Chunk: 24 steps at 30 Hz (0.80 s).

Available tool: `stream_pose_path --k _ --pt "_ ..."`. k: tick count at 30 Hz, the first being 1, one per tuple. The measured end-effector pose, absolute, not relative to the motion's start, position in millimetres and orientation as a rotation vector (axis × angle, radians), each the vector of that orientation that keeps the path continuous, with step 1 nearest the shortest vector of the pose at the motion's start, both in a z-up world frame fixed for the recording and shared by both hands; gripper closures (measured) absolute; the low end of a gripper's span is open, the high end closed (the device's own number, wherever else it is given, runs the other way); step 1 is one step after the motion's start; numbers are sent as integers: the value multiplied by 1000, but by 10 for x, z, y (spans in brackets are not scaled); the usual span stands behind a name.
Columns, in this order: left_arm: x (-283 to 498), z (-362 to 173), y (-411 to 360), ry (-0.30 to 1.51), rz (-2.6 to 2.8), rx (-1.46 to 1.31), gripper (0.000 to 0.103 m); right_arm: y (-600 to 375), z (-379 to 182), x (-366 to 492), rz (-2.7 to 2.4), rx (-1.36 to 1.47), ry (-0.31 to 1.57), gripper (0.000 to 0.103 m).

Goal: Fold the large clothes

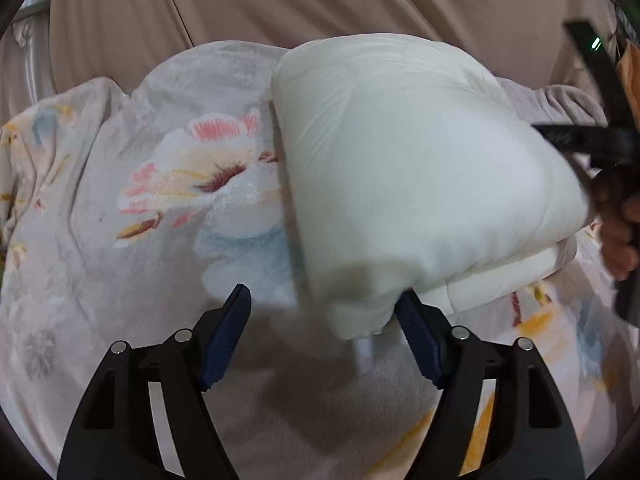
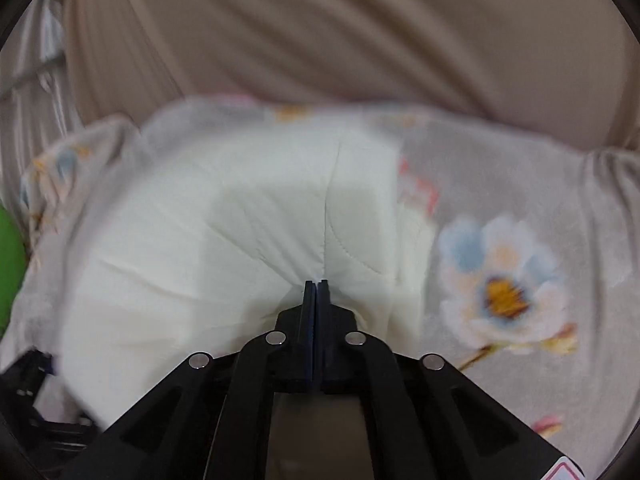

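Beige curtain fabric (image 1: pixel 304 4) hangs in long soft folds across the whole back of the room, behind the bed. Below it spreads a grey plush bedspread printed with large pink, blue and yellow flowers (image 1: pixel 132 216), rumpled at its far edge and covering the surface from side to side.

On that bedspread sits the bulky cream-white padded garment (image 1: pixel 420 184), already doubled over into a thick, puffy bundle. From the left side it shows as a rounded, stacked mass with a lower layer peeking out beneath the upper one; from the right side its quilted stitching and creases run toward the claw that has it.

The right gripper (image 2: pixel 317 282) is clenched tight, its two dark fingers pressed flat together with a pinch of the white garment's edge caught at their tips, the cloth puckering around the bite. The same tool appears at the right edge of the left view as a blurred black shape with the person's hand (image 1: pixel 618 236) around it.

The left gripper (image 1: pixel 326 298) is spread wide, released, its blue ribbed pads (image 1: pixel 226 336) well apart. The near corner of the garment hangs down between them, close against the right-hand pad; whether it actually touches is hard to tell.

A bright green patch (image 2: pixel 7 272) shows at the far left edge of the right view.
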<state>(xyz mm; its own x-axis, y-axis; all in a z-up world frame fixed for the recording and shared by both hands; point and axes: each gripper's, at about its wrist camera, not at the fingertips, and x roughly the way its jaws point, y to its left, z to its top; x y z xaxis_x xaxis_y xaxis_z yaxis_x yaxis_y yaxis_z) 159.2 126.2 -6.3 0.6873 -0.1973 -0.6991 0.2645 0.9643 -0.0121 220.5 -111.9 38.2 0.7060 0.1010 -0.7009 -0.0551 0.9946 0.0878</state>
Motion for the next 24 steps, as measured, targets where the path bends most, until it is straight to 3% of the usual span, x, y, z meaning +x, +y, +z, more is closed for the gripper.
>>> stream_pose_path --k 6,11,16,21,24 --pt "1603 -145 1282 787 -246 104 31 -1230 718 1670 134 142 682 103" --pt "1614 -162 1275 792 -249 87 32 -1329 350 1554 75 55 767 103" --pt "1183 147 1368 708 -265 88 36 -1446 702 920 151 84 655 102" --pt "961 580 1499 605 -317 -12 31 -1426 144 1099 166 55 825 103" --pt "1212 577 1365 620 -281 29 30 -1385 122 1074 157 53 822 103"
